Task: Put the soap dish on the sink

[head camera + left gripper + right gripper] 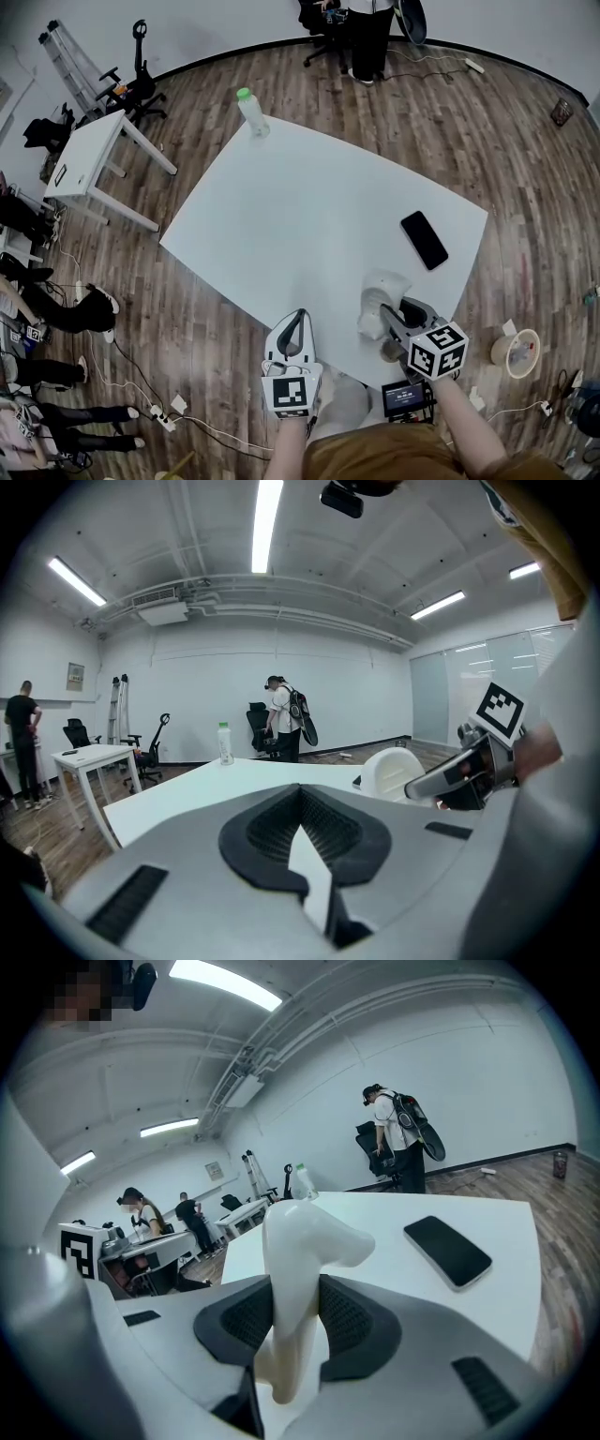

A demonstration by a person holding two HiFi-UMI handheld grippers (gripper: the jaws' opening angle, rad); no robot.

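Right gripper (pixel 286 1321) is clamped on the white soap dish (pixel 309 1237) by its thin edge; I judge it light, stiff, glossy, likely slippery. Left gripper (pixel 302 799) has its jaws together, empty.

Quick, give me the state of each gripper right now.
Left gripper: closed, nothing between its jaws.
Right gripper: closed on the white soap dish.
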